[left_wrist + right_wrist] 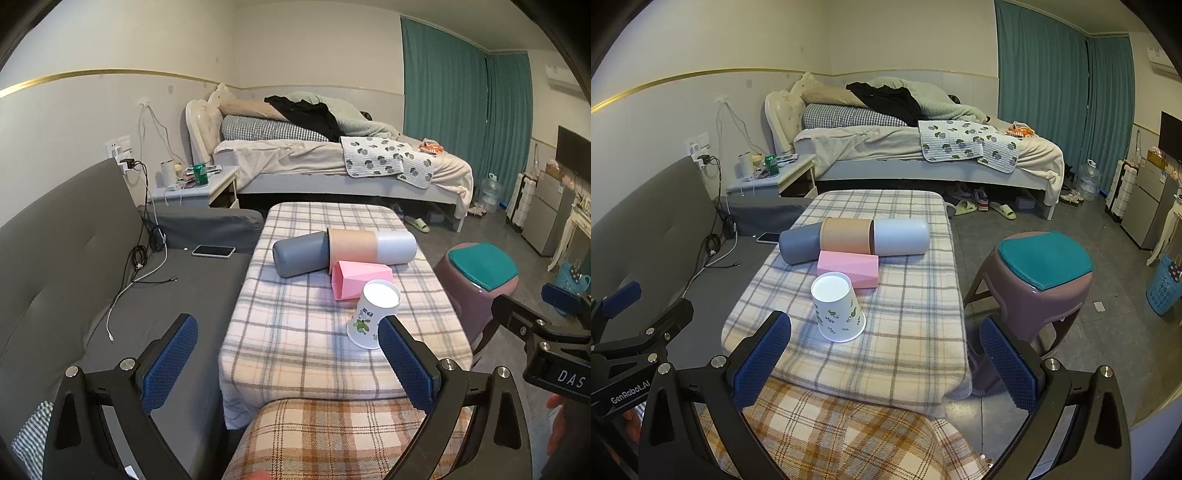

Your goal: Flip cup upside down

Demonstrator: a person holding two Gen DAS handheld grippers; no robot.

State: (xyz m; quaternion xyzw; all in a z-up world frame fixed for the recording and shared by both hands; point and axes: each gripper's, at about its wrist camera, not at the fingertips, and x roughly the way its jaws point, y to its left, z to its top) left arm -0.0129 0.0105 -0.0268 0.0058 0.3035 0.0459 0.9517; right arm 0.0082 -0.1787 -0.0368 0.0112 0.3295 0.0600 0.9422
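White paper cup (pixel 837 310) with green leaf print, stood upside down, rim on plaid cloth (pixel 908 332), flat white base up, just before pink box (pixel 849 266).

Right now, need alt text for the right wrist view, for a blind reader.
A white paper cup with a green leaf print stands upside down, wide rim on the plaid blanket-covered table, just in front of a pink faceted cup lying on its side. The open right tool hovers short of it, holding nothing.
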